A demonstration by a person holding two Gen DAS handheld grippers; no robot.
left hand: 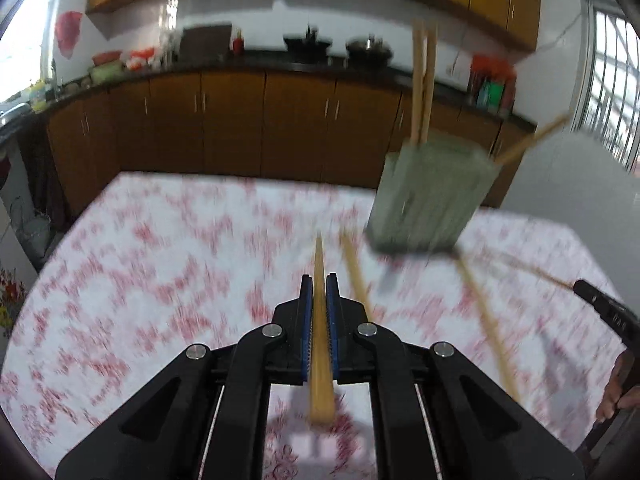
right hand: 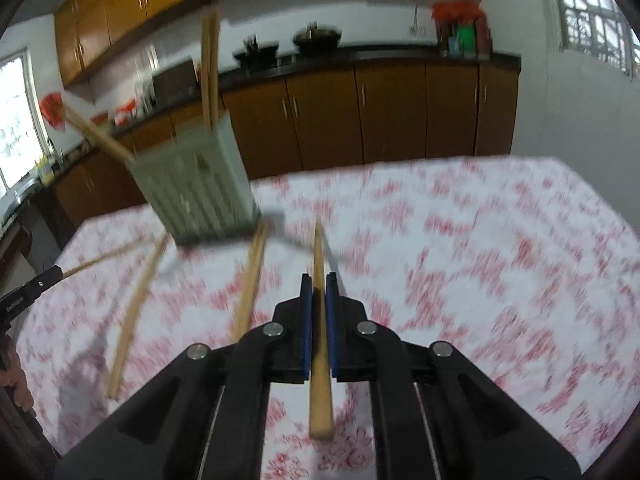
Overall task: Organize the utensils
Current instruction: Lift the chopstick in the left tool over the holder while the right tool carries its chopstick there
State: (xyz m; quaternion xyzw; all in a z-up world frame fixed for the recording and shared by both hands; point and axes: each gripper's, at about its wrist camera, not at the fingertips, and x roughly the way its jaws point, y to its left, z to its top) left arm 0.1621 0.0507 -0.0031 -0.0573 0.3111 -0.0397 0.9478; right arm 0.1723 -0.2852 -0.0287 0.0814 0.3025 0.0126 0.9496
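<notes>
Left gripper (left hand: pixel 319 284) is clamped on a chopstick (left hand: pixel 320 344), frame centre. Right gripper (right hand: pixel 319 284) is likewise clamped on its own chopstick (right hand: pixel 320 352). The holder (left hand: pixel 428 196) sits upper right in the left view with sticks inside. Two loose chopsticks (right hand: pixel 250 284) lie on the tablecloth (right hand: pixel 480 260), left of centre in the right view. Frames are blurred.

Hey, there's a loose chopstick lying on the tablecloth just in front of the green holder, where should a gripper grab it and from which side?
Probably from above, mid-length. The loose chopstick lies flat on the tablecloth, its far tip close to the green holder, so set the jaws across its thin width, towards the nearer end. Both grippers already hold chopsticks.
</notes>
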